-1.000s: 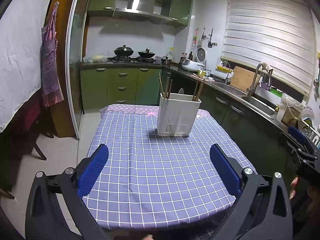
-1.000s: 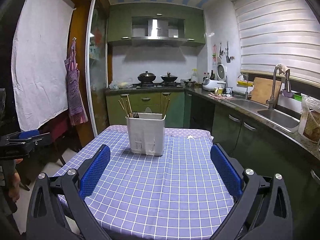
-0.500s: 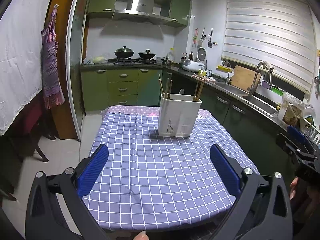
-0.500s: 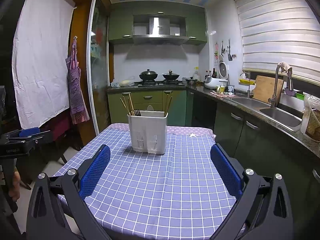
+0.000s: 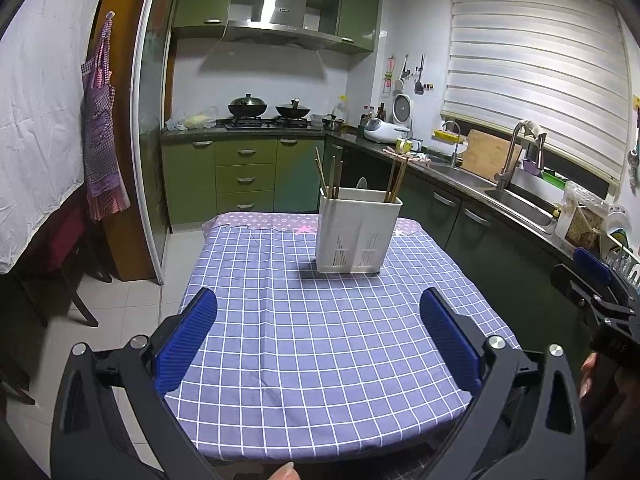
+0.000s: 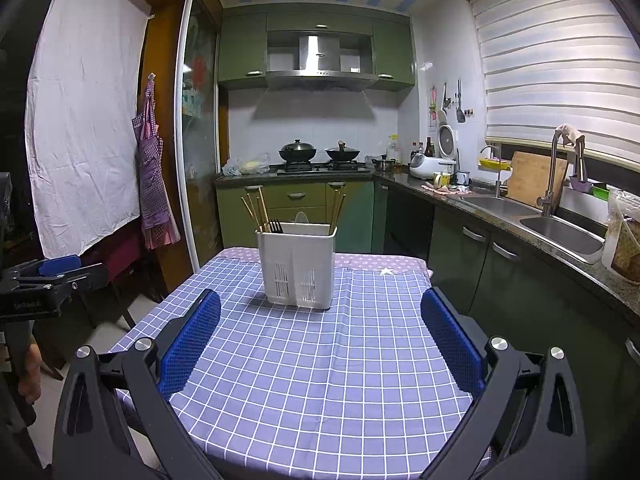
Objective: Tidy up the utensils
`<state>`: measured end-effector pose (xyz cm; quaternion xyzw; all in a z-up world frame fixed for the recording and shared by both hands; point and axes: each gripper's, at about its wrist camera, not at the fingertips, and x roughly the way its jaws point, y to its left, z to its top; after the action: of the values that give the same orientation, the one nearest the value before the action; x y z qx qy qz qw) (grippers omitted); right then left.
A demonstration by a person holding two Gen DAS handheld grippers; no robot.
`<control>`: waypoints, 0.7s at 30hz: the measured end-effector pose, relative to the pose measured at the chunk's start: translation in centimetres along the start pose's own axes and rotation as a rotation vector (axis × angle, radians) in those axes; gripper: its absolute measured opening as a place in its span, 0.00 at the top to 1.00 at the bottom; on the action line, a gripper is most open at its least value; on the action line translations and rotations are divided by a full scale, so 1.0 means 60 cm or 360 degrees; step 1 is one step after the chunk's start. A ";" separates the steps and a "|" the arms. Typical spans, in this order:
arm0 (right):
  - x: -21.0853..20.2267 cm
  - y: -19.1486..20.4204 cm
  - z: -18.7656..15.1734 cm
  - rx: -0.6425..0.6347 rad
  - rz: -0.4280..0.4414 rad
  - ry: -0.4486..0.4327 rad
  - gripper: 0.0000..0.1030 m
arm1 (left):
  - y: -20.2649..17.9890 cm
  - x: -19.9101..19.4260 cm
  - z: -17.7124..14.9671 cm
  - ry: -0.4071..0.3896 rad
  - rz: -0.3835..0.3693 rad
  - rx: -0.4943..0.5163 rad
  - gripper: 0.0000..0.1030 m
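Observation:
A white slotted utensil holder stands upright at the far part of the table, also in the right wrist view. Wooden chopsticks stick out of its left and right compartments, and a black fork and a pale spoon tip show above its rim. My left gripper is open and empty, held over the table's near edge. My right gripper is open and empty, also near the front edge. Each gripper shows at the edge of the other's view.
The table carries a purple checked cloth. A kitchen counter with a sink runs along the right. A stove with two pans is at the back. A dark chair stands left of the table.
Both grippers have drawn back and lifted a little, so the holder sits slightly farther off. Both stay open and empty.

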<state>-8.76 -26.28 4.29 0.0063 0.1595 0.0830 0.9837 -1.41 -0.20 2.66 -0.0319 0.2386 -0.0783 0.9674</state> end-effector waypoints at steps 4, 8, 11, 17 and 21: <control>0.001 0.000 0.000 -0.0001 0.0000 0.0004 0.04 | 0.000 0.000 0.000 0.0004 -0.0004 -0.0001 0.06; 0.002 0.000 0.000 0.0000 0.0000 0.0004 0.04 | -0.001 -0.001 0.001 0.0006 -0.0006 -0.0001 0.06; 0.001 0.000 0.000 -0.0001 0.0001 0.0005 0.04 | 0.001 -0.002 0.002 0.0007 -0.0015 -0.0009 0.06; 0.002 0.001 -0.001 -0.0002 0.0001 0.0006 0.04 | 0.000 -0.002 0.002 0.0007 -0.0016 -0.0007 0.06; 0.004 0.003 -0.002 -0.0003 0.0003 0.0012 0.04 | -0.003 -0.003 0.004 0.0002 -0.0027 -0.0008 0.06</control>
<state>-8.60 -26.06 4.11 0.0053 0.1631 0.0841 0.9830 -1.49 -0.32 2.95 -0.0362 0.2392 -0.0860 0.9665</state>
